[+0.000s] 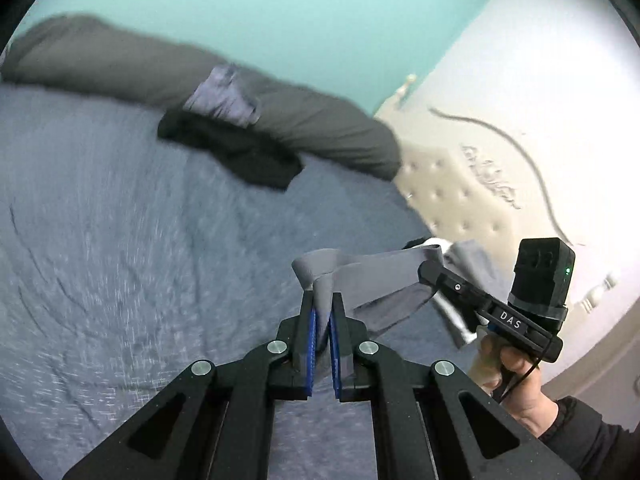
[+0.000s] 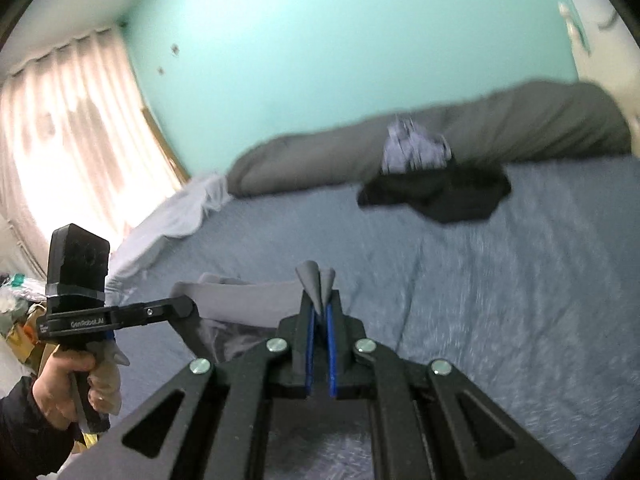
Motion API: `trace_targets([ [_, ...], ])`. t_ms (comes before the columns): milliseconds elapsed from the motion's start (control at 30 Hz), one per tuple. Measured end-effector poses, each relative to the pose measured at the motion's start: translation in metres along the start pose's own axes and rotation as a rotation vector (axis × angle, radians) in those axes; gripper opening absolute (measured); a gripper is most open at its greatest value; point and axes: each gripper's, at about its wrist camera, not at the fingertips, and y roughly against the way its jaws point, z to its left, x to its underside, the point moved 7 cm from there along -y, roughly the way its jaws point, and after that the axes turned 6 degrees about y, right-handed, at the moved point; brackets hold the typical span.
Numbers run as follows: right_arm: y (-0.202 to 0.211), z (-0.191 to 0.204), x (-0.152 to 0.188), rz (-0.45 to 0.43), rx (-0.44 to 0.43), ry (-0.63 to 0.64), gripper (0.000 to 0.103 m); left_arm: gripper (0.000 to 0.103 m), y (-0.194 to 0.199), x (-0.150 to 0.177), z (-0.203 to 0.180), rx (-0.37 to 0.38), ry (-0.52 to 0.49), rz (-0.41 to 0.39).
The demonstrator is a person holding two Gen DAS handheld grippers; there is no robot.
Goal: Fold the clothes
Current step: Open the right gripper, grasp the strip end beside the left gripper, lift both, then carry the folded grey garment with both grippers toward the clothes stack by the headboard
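Observation:
A light grey garment (image 1: 360, 276) hangs stretched between my two grippers above the blue-grey bed. My left gripper (image 1: 323, 300) is shut on one bunched edge of it. My right gripper (image 2: 319, 302) is shut on the other edge (image 2: 316, 280). In the left wrist view the right gripper (image 1: 430, 272) shows at the right, holding the cloth. In the right wrist view the left gripper (image 2: 184, 306) shows at the left, with the grey garment (image 2: 248, 296) spanning between. Both views are blurred by motion.
A black folded garment (image 1: 236, 152) and a lilac one (image 1: 224, 98) lie against a long dark grey pillow (image 1: 120, 64) at the far edge of the bed (image 1: 120, 240). A cream tufted headboard (image 1: 448, 188) stands right. A curtained window (image 2: 72, 128) is left.

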Motion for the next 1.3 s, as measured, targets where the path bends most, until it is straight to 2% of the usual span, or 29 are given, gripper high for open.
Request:
trace_targets([
  [267, 0.087, 0.033, -0.058, -0.104, 0.028, 0.066, 0.005, 0.006, 0.058, -0.027, -0.084, 0.056, -0.057, -0.074],
  [433, 0.129, 0.047, -0.08, -0.151, 0.034, 0.095, 0.005, 0.006, 0.086, -0.033, -0.121, 0.074, -0.08, -0.09],
  [600, 0.163, 0.062, -0.093, -0.181, 0.037, 0.132, 0.005, 0.006, 0.103, -0.031, -0.146, 0.057, -0.113, -0.097],
  [1000, 0.194, 0.062, -0.102, -0.194, 0.07, 0.149, 0.005, 0.006, 0.119, -0.029, -0.192, -0.011, -0.189, -0.118],
  [1300, 0.206, 0.059, -0.104, -0.19, 0.084, 0.15, 0.005, 0.006, 0.12, -0.026, -0.213, -0.03, -0.219, -0.117],
])
